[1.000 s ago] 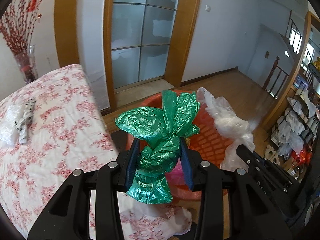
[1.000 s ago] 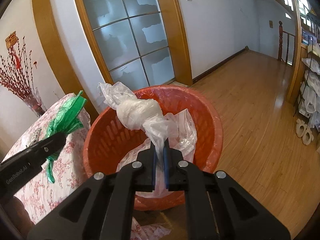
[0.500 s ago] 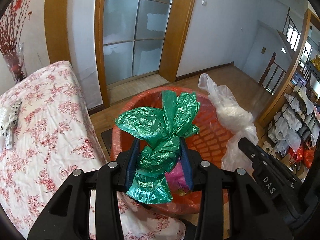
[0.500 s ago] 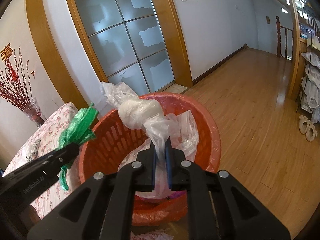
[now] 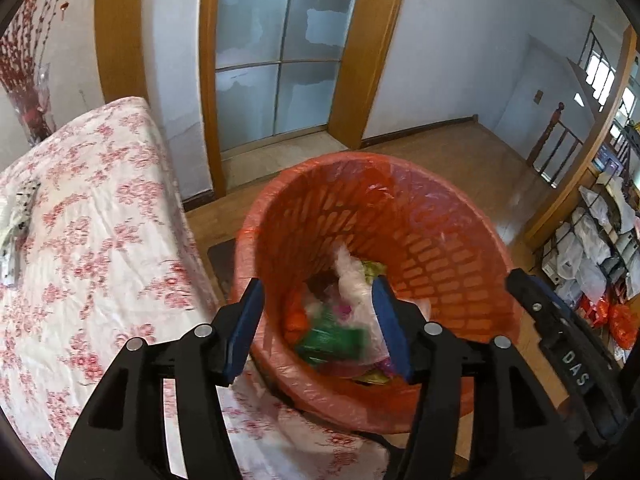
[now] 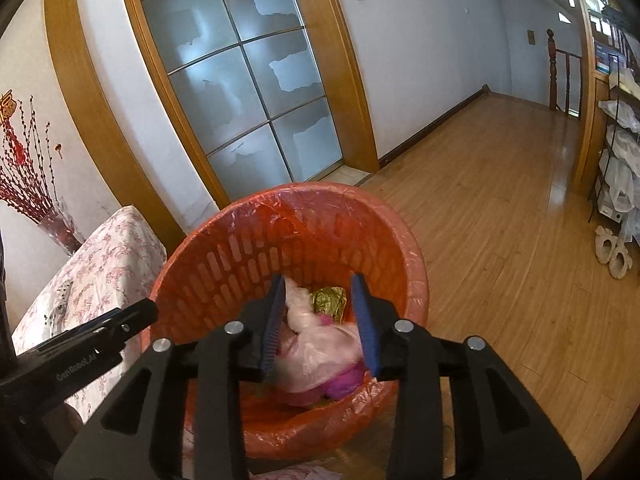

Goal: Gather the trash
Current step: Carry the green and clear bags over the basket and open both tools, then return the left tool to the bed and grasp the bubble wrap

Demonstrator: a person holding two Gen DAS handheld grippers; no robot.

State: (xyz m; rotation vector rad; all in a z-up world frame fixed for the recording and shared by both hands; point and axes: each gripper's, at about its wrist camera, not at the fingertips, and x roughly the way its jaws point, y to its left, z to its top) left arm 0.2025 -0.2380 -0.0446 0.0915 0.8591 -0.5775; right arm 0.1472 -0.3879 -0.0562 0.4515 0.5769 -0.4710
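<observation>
An orange lattice basket (image 5: 420,216) (image 6: 224,264) with a plastic liner stands on the wooden floor beside the table. My left gripper (image 5: 318,328) hangs over its near rim with jaws opening and nothing pressed between them. The green bag (image 5: 332,342) lies blurred inside the basket below it. My right gripper (image 6: 320,320) is over the basket too, jaws opening. The clear white bag (image 6: 320,350) lies loose in the basket beneath them, among a gold wrapper (image 6: 328,300) and pink scraps. Each gripper shows at the edge of the other's view.
A table with a red-flowered white cloth (image 5: 80,240) (image 6: 104,256) stands left of the basket, with a small patterned item (image 5: 18,208) on it. A vase of red branches (image 6: 28,184) stands at the wall. Glass doors (image 6: 248,80) lie behind, shelves with bags (image 5: 592,248) on the right.
Both grippers opened. The green bag dropped out of the left one and the clear white bag out of the right one, both into the basket.
</observation>
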